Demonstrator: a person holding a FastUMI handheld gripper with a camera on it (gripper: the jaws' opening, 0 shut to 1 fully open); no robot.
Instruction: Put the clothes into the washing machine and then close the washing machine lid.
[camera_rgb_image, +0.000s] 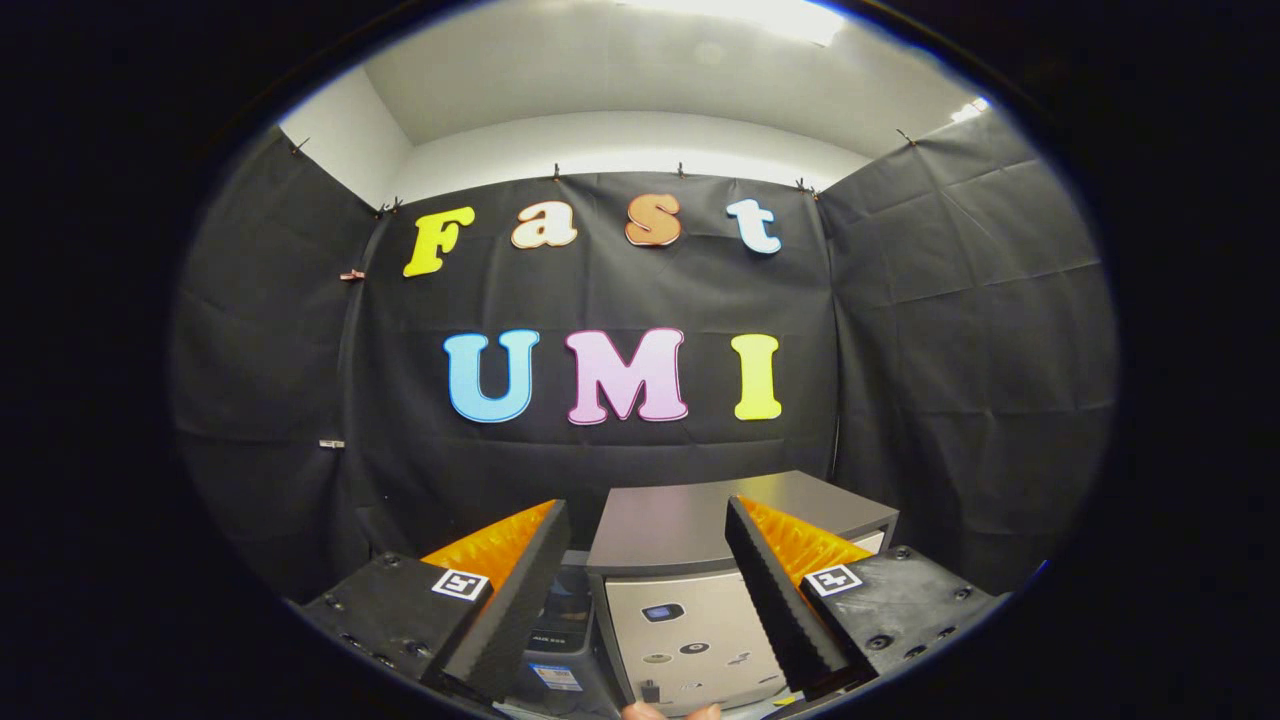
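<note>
Tool (645, 575) fingers stand wide apart holding nothing, framing the washing machine (700, 600) just ahead — its flat dark lid (690, 520) lies down (clothes unseen), fitting either before loading or after closing.

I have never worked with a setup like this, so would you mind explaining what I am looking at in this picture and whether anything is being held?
This is the view from a camera mounted on a hand-held gripper, looking forward along its two fingers, which rise from the bottom. A person carries the tool; no robot arm is involved. The fingers stand apart with nothing between them, so the gripper is open and holds nothing.

Just beyond the fingers stands a grey box-shaped appliance, probably the washing machine, with a flat dark top and a lighter front panel carrying small buttons. A darker object sits beside it, behind one finger; I cannot tell what it is. At the very bottom what looks like a fingertip peeks in. Black cloth walls enclose the booth.
</note>
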